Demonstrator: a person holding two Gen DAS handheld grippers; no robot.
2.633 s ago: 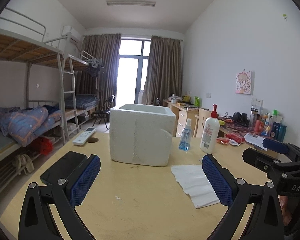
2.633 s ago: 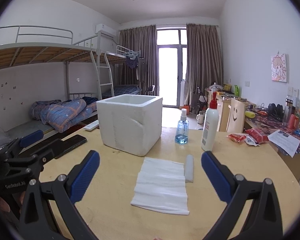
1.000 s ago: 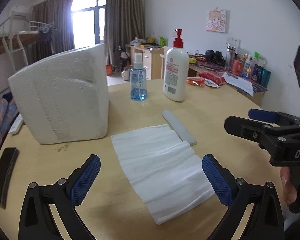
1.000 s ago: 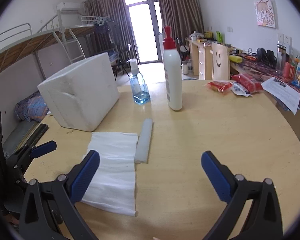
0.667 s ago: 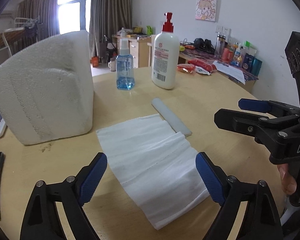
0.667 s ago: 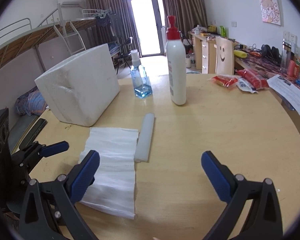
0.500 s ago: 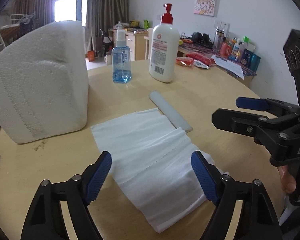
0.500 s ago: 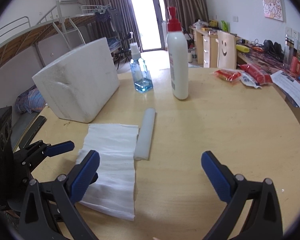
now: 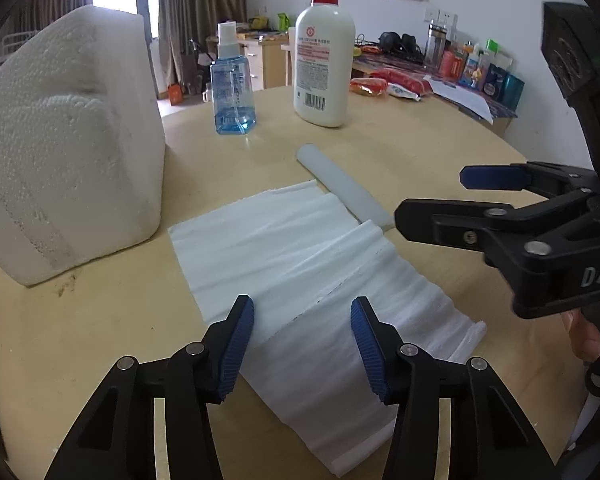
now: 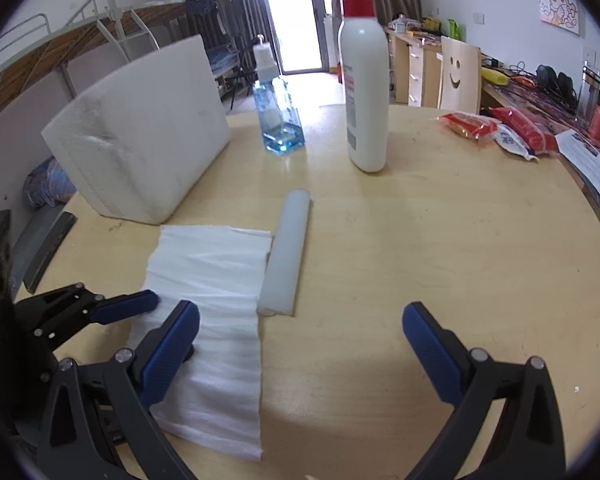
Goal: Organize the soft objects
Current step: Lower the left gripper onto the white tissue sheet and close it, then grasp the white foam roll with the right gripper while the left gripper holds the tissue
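Left gripper (image 9: pixel 302 334) jaws have just been narrowing over the white foam sheet (image 9: pixel 312 264) lying flat on the worktop (image 10: pixel 440 240), nothing pinched yet. Right gripper (image 10: pixel 300 350) jaws wide apart, empty. Looks like a pickup's coming.

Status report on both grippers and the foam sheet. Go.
Left gripper jaws just been closing, astride the white foam sheet, not yet pinching. Right gripper open, empty. Foam roll lies along the sheet's edge.
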